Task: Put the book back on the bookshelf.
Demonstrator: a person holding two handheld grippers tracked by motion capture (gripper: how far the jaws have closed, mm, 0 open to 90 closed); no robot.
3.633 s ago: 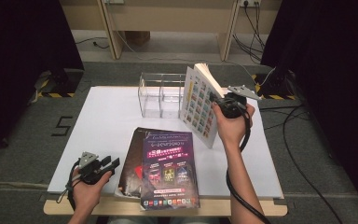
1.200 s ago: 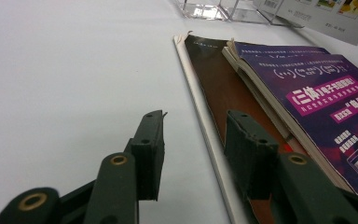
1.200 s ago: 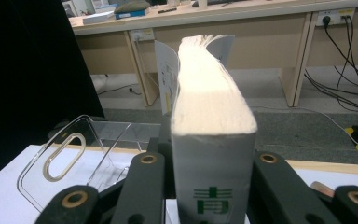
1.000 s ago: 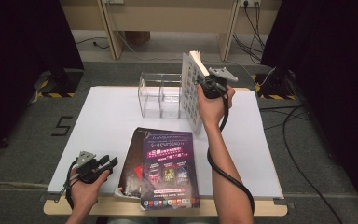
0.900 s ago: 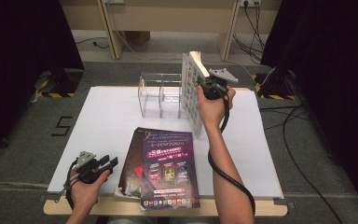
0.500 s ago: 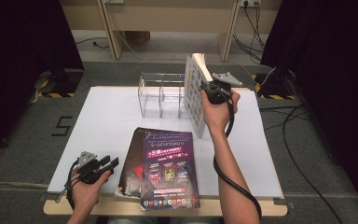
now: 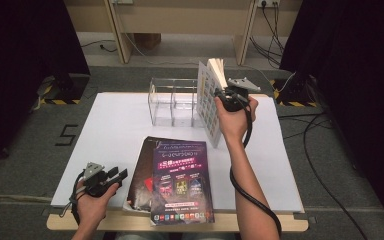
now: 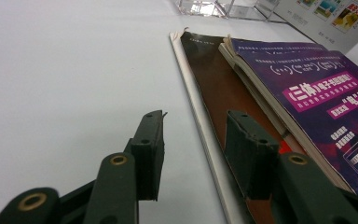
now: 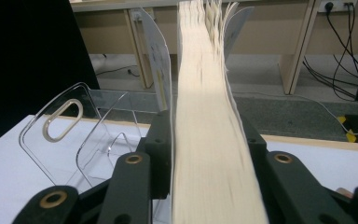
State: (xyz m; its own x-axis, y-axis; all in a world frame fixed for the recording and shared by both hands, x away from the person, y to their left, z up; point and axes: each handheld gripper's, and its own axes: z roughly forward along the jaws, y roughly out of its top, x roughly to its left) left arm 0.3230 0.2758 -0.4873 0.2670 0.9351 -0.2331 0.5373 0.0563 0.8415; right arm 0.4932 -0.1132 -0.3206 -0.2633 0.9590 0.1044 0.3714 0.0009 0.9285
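A thick book (image 7: 209,100) with a picture-grid cover stands upright on its edge at the right end of the clear rack (image 7: 172,102). My right gripper (image 7: 220,93) is at its upper edge. Its jaws have just been opening, and the cream page block (image 9: 209,140) sits loosely between them. Near the table's front left, my left gripper (image 7: 120,175) rests open. Its fingers (image 8: 151,140) straddle the left edge of a dark magazine (image 8: 223,84), with nothing gripped. A purple magazine (image 7: 182,185) lies on top of the dark one.
The clear rack's dividers (image 9: 74,130) stand just left of the book. The white table sheet (image 7: 115,125) runs to the front edge. Cables (image 7: 325,165) trail on the floor at the right, and wooden legs (image 7: 117,30) stand behind the table.
The right hand carried the book left to the rack's right end, then drifted slightly right. The left hand has stayed put.
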